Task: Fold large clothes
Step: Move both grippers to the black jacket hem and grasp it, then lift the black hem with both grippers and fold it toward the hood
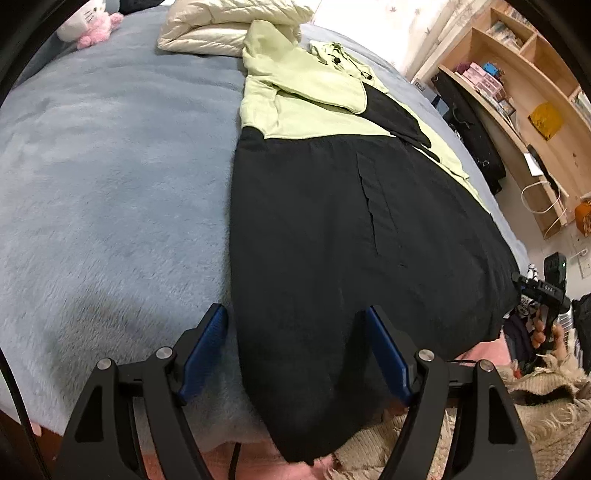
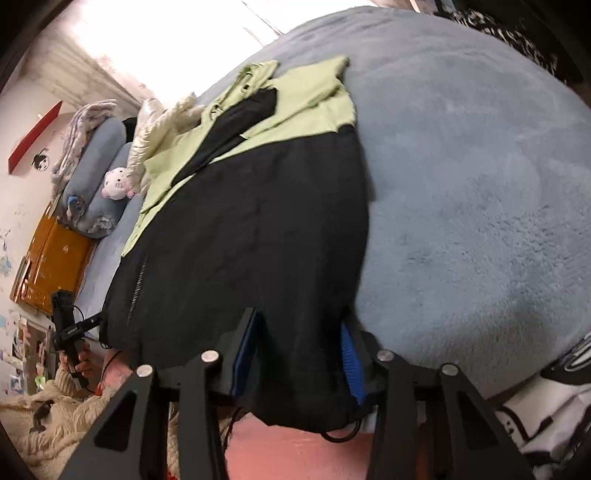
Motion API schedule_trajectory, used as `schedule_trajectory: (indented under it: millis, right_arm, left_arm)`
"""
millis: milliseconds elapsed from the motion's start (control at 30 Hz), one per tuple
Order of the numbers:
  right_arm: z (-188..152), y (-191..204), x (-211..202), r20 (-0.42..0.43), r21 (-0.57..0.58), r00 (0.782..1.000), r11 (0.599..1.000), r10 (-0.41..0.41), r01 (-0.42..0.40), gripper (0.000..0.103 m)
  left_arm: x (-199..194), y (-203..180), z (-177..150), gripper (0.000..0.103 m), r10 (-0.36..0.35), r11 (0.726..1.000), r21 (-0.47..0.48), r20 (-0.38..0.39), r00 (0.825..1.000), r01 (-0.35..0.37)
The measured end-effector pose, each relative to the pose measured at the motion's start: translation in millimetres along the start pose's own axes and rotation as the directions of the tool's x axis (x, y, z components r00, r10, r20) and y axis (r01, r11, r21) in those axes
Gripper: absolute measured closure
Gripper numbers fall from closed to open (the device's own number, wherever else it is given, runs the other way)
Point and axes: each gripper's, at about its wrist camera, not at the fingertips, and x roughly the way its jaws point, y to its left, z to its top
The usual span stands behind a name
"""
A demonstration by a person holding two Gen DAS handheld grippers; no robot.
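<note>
We saw the black-and-green jacket [image 1: 332, 206] spread flat on the blue bed [image 1: 110, 166], its long axis running straight away from both claws, green hood end far off near the cream padded coat [image 1: 229, 22] and black hem at the near edge of the bed. Our left claw [image 1: 295, 339] stood wide open over the hem's left corner, one blue pad off the cloth on the blanket, the other over the black fabric, nothing pinched. Our right claw [image 2: 299, 350] straddled the hem's opposite corner with cloth between its pads; the jaws were narrower, but we could not tell whether they already pressed the fabric. Both hands were equally near, one at each corner. We judged the next move to be lifting the hem and carrying it along that long axis toward the hood.
</note>
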Motion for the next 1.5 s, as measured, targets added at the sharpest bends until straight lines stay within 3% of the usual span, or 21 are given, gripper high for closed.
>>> schedule_trajectory:
  millis: [67,133,167,200,267,333,500,667,867,967,1067,1167,1333,1500]
  right_arm:
    - [2.1,1.4,3.9,0.004,0.005,1.0,1.0,-0.026,0.026,0.065]
    - [3.8,6.7,5.6,0.005,-0.002,0.998,0.998,-0.068,0.068,0.075]
    - [4.3,10.4,4.7,0.01,-0.014,0.996,0.996,-0.086,0.086,0.081]
    - [4.7,14.1,3.7,0.012,-0.022,0.996,0.995,-0.094,0.094,0.091]
    - [5.9,22.4,1.0,0.021,-0.037,0.99,0.989,-0.142,0.142,0.092]
    - [5.8,30.0,-4.5,0.04,-0.05,0.984,0.984,-0.171,0.173,0.097]
    - [4.9,43.7,-37.2,0.109,-0.044,0.979,0.984,-0.169,0.175,0.099]
    - [-0.8,61.5,-67.3,0.129,-0.066,0.981,0.986,-0.144,0.153,0.099]
    - [-15.8,78.9,-100.6,0.129,-0.094,0.982,0.984,-0.138,0.151,0.099]
    - [-16.8,80.2,-105.1,0.114,-0.102,0.981,0.98,-0.158,0.17,0.099]
    - [-13.5,72.7,-102.9,0.103,-0.069,0.982,0.984,-0.159,0.167,0.099]
    - [-9.7,70.0,-108.3,0.125,-0.033,0.986,0.992,-0.115,0.12,0.099]
    - [8.9,83.0,-120.9,0.191,-0.022,0.98,0.998,-0.046,0.051,0.099]
    - [59.4,87.2,-126.8,0.263,0.013,0.965,1.0,0.007,-0.011,0.099]
  left_arm:
    - [3.4,-8.4,0.9,0.037,0.057,0.998,0.019,0.01,0.998,-0.057]
    - [3.5,-21.2,3.3,0.066,0.095,0.995,0.02,0.023,0.995,-0.096]
    - [3.6,-27.1,5.3,0.09,0.099,0.995,0.013,0.023,0.995,-0.099]
    - [3.6,-32.6,7.4,0.095,0.1,0.995,-0.003,0.019,0.995,-0.1]
    - [1.0,-43.0,8.8,0.099,0.143,0.99,-0.008,0.04,0.989,-0.143]
    - [-4.1,-51.0,8.1,0.1,0.174,0.985,-0.018,0.053,0.983,-0.174]
    - [-35.2,-55.4,2.0,0.102,0.147,0.984,-0.113,0.088,0.985,-0.137]
    - [-79.6,-71.1,-9.2,0.102,0.132,0.988,-0.094,0.139,0.982,-0.119]
    - [-111.4,-74.0,-28.8,0.103,0.118,0.99,-0.094,0.113,0.987,-0.108]
    - [-107.4,-77.6,-32.5,0.103,0.13,0.99,-0.068,0.09,0.987,-0.124]
    - [-97.5,-72.1,-31.8,0.103,0.103,0.99,-0.104,0.057,0.993,-0.097]
    - [-102.8,-69.8,-24.9,0.103,0.041,0.989,-0.148,0.088,0.995,-0.028]
    - [-117.4,-73.4,5.2,0.103,-0.033,0.981,-0.182,0.173,0.984,0.065]
    - [-123.6,-79.0,60.1,0.103,-0.058,0.968,-0.219,0.267,0.962,0.119]
